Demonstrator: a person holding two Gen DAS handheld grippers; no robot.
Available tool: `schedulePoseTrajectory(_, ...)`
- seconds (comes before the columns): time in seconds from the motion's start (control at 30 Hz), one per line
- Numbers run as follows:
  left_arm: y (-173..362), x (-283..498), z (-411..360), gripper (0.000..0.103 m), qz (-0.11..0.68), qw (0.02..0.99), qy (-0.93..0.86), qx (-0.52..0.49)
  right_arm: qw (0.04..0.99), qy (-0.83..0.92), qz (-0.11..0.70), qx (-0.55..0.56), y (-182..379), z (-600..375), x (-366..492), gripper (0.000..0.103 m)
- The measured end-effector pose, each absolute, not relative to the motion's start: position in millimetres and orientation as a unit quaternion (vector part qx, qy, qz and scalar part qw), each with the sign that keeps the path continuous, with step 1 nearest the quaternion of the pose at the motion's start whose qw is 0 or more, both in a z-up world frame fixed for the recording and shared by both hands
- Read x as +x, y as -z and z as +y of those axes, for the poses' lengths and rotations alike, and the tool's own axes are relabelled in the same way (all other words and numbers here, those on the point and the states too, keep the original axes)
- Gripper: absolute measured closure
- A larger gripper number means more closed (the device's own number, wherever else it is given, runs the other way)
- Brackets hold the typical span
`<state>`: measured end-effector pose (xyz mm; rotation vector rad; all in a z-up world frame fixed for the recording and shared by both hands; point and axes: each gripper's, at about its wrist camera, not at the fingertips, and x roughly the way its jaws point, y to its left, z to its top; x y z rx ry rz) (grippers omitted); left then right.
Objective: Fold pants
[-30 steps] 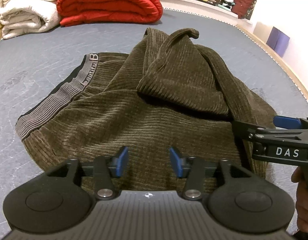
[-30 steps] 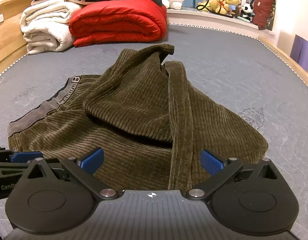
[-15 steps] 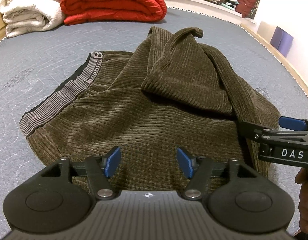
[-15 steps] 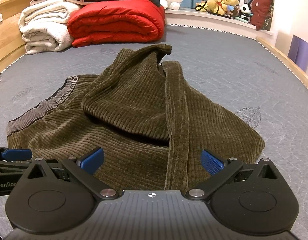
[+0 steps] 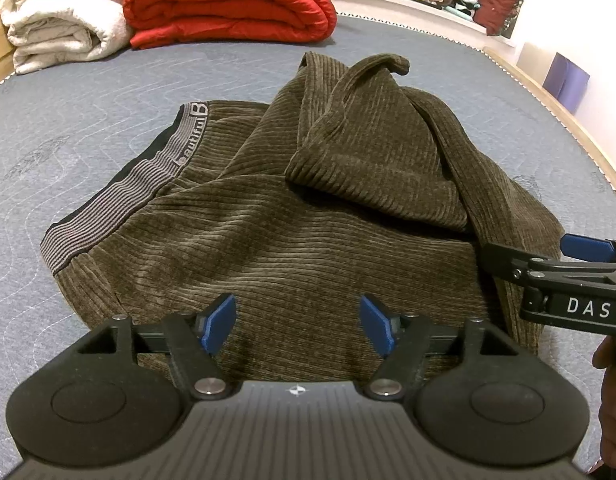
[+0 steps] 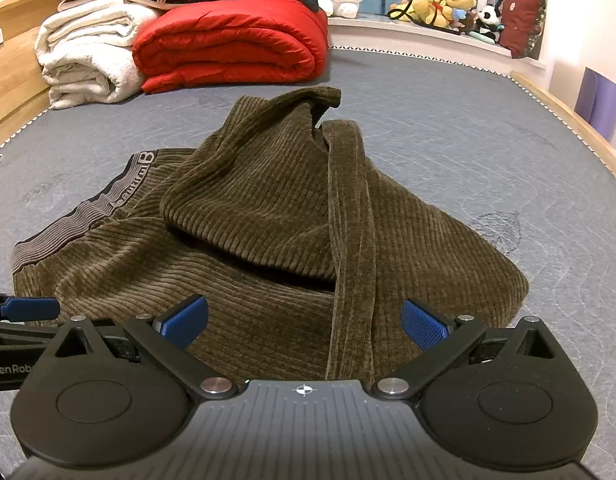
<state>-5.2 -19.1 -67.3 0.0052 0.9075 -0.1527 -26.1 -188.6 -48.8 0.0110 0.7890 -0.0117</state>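
Far left on the bed (image 6: 448,128): folded white blanket (image 6: 88,60), red duvet (image 6: 232,48) just beside it, both well behind the pants.

Pants (image 5: 308,208), brown corduroy, lie mid-bed in a loose heap; grey waistband (image 5: 120,196) at the left edge, one leg folded back over the seat, a strip of cloth running down the right side.

Left hand-held gripper (image 5: 298,326): above the near hem of the pants, jaws apart and just been widening, nothing pinched between the blue pads (image 5: 220,322).

Right hand-held gripper (image 6: 304,322): jaws wide apart, astride the cloth strip at the near right hem, pads (image 6: 422,324) not pressing it.

Far right, back ledge: plush toys (image 6: 444,4).
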Motion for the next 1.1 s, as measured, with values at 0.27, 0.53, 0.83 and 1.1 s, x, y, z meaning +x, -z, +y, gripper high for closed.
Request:
schedulePoseTrajectory(0.27,67,-5,-18,0.028,0.437,0.896,0.073,0.002,0.924,0.004,0.381,0.010,51,-189,-26,0.001)
schedulePoseTrajectory(0.53,65,-2,-15,0.042,0.437,0.896,0.077,-0.008,0.933,0.020,0.357,0.046,41,-212,-19,0.017)
schedulePoseTrajectory(0.83,57,-1,-16,0.087,0.434,0.892,0.120,-0.038,0.919,0.073,0.378,0.079,14,-265,17,0.050)
schedulePoseTrajectory(1.1,62,3,-7,0.074,0.442,0.891,0.098,-0.034,0.906,0.031,0.416,0.076,72,-250,55,0.021)
